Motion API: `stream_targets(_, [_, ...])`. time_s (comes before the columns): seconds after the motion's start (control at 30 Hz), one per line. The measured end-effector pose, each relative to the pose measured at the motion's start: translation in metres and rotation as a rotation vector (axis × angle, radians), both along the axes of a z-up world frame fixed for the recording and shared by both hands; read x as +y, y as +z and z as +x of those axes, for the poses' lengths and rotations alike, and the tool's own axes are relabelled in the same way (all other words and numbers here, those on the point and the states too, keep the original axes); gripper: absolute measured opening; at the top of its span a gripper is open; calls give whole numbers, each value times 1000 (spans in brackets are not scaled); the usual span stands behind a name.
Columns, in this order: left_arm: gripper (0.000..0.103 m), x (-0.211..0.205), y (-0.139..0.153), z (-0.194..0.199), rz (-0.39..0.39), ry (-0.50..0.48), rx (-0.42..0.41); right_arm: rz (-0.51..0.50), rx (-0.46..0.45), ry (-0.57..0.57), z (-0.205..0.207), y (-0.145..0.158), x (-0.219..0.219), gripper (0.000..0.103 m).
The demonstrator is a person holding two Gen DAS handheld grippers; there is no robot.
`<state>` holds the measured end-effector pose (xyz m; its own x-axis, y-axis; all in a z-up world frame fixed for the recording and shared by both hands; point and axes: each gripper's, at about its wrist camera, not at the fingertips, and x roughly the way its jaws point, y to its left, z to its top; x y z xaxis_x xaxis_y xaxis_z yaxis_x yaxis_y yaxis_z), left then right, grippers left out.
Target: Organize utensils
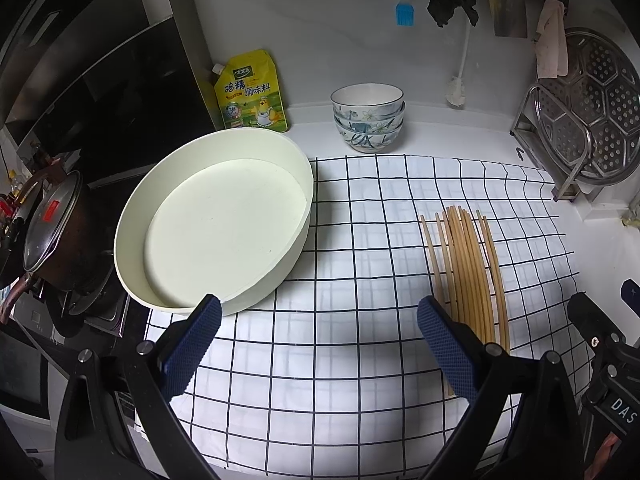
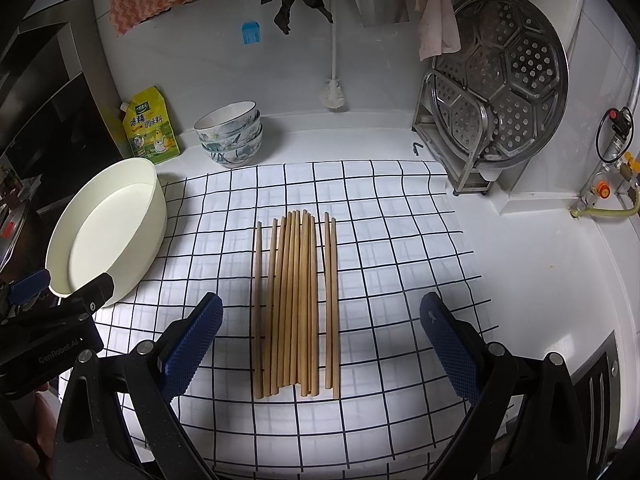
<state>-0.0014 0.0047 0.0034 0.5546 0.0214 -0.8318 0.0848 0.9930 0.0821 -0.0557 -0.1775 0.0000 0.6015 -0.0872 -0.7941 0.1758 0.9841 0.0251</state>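
— Between my right tool's (image 2: 320, 344) wide-spread, empty fingers, centre frame, lie the chopsticks (image 2: 296, 304), long axes pointing away.

— Left tool (image 1: 318, 344)?

— Also wide and empty; chopsticks sit lower right of it, so I judge the right nearer.

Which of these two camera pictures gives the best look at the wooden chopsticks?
The right wrist view. There the chopsticks lie centred on the checked cloth, full length visible between the open gripper's fingers. In the left wrist view they sit off to the right, their near ends hidden behind a blue finger pad.
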Motion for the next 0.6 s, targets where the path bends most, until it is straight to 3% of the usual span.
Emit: stream_targets(0.6, [97,0,0,-2,1,-1,-1,9,1,1,-1,-1,0,94])
